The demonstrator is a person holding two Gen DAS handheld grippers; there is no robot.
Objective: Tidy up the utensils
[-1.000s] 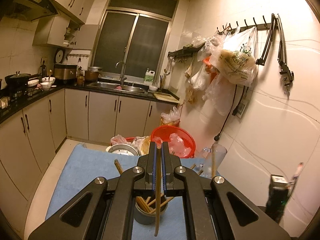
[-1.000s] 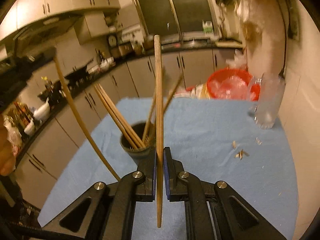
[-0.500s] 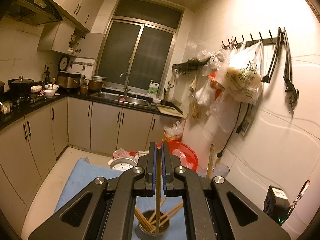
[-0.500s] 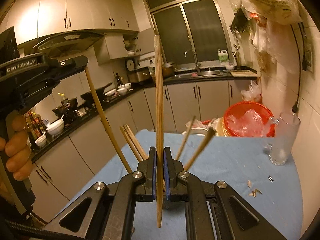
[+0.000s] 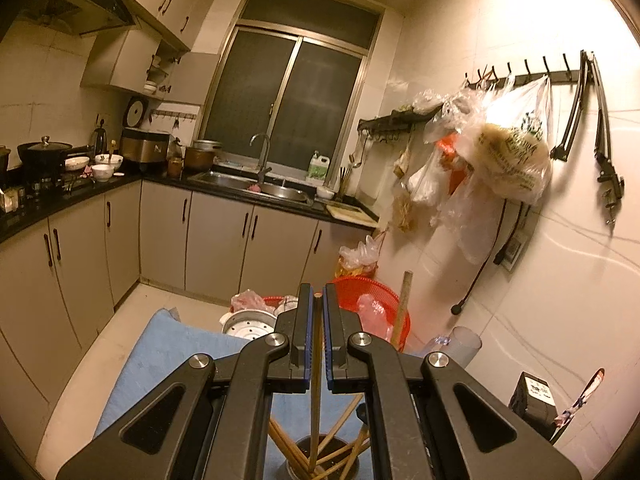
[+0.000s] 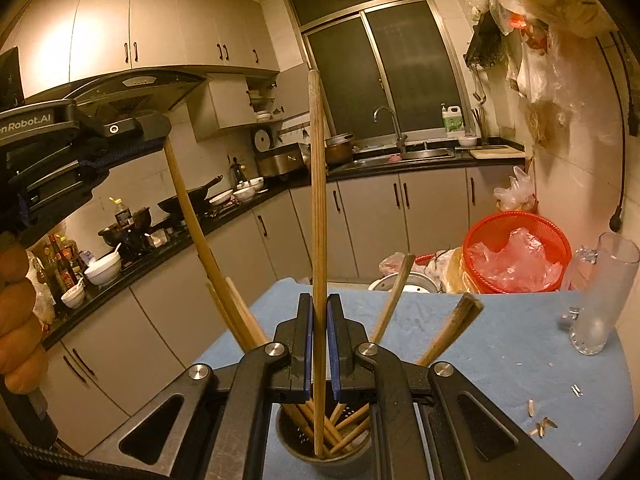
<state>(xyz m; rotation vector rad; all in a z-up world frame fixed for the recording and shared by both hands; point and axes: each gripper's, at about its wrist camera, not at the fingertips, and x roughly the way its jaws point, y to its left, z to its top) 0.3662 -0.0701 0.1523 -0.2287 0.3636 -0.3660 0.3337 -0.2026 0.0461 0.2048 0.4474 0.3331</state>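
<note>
Since the earlier frame both claws have come down, so each chopstick's lower end now sits inside the holder at the bottom of the frame. The left claw [image 5: 316, 334] is clamped on a chopstick [image 5: 315, 384] that runs straight down the lower centre into the dark holder [image 5: 320, 462], among other chopsticks leaning there. The right claw [image 6: 319, 340] is closed on a long chopstick [image 6: 318, 220] that rises to the upper centre, its lower end in the perforated holder [image 6: 320, 446]. The holder stands on the blue-covered surface [image 6: 500, 344]. A clear glass [image 6: 602, 292] stands at the right edge.
</note>
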